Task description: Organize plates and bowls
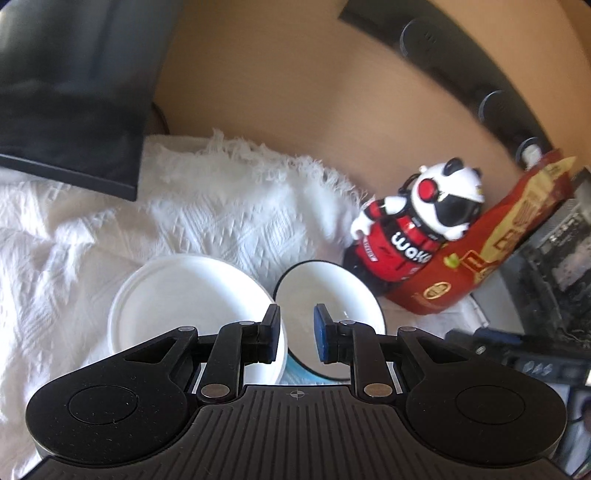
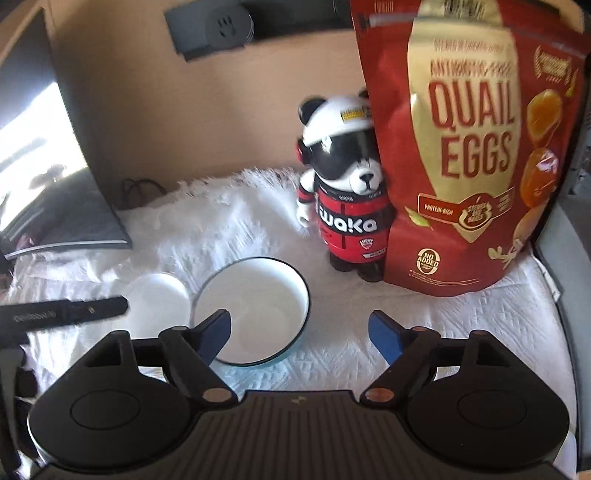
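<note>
A white plate (image 1: 192, 306) lies on the white cloth, and a white bowl with a dark rim and pale blue outside (image 1: 332, 295) sits right beside it. My left gripper (image 1: 297, 336) hovers over the seam between them, open by a narrow gap with nothing in it. In the right wrist view the bowl (image 2: 255, 306) sits under the left finger of my right gripper (image 2: 299, 332), which is wide open and empty above the cloth. The plate (image 2: 159, 299) lies to the bowl's left, and the left gripper (image 2: 62, 314) reaches in from the left edge.
A panda figure in red and black (image 2: 347, 199) stands behind the bowl, against a tall red quail-egg bag (image 2: 469, 147). A black open laptop (image 1: 70, 92) rests at the back left on the fringed white cloth (image 1: 221, 206). A beige wall carries a black socket strip (image 2: 221, 26).
</note>
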A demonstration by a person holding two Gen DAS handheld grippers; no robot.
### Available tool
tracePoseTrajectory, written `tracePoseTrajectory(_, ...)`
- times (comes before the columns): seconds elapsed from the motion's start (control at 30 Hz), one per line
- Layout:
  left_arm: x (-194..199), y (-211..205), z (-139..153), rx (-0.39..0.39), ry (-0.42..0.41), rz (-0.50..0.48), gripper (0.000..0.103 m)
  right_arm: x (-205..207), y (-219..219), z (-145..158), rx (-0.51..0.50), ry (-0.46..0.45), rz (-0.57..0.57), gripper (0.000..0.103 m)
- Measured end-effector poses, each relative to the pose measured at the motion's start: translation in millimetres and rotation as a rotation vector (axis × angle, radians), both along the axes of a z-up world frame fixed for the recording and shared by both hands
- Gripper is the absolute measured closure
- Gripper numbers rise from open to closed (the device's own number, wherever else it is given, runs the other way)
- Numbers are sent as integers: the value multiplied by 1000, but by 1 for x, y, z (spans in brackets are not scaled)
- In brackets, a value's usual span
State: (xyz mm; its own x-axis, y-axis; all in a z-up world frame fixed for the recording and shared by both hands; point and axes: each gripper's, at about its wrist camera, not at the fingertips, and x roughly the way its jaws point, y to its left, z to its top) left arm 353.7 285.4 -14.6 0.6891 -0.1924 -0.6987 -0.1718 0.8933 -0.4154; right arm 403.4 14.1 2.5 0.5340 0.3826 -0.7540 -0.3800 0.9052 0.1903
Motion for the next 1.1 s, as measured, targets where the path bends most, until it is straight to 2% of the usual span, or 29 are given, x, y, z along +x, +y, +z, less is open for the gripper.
tracePoseTrajectory(0.17,47,-18,-12,143,71,-38,82,29,-2,-44,-13,116,21,19)
tracePoseTrajectory(0.27,82,-25,-25,192,136,-96,81,44,2,-66,20,185,42,19)
tracePoseTrajectory(0.43,124,-34,-47,305,242,-144,79,62,11,-88,71,243,54,19)
tracePoseTrajectory(0.53,135,-37,-58,283,285,-184,78,71,18,-103,97,302,58,20)
tracePoseTrajectory(0.57,137,-38,-62,286,298,-192,78,73,21,-109,109,326,65,23)
tracePoseTrajectory(0.6,139,-40,-65,298,307,-198,78,75,24,-113,121,352,76,28)
tracePoseTrajectory(0.63,140,-42,-69,309,316,-201,78,76,27,-118,134,382,93,39)
tracePoseTrajectory(0.67,141,-43,-73,309,326,-205,79,77,30,-123,150,411,112,45)
tracePoseTrajectory(0.77,144,-45,-82,293,340,-201,76,77,39,-134,177,475,144,54)
tracePoseTrajectory(0.83,144,-49,-83,304,344,-183,76,75,42,-135,192,481,155,57)
tracePoseTrajectory(0.93,141,-54,-81,285,343,-176,75,70,44,-129,166,449,167,57)
tracePoseTrajectory(1.1,133,-79,-79,227,327,-224,74,70,27,-125,149,427,129,57)
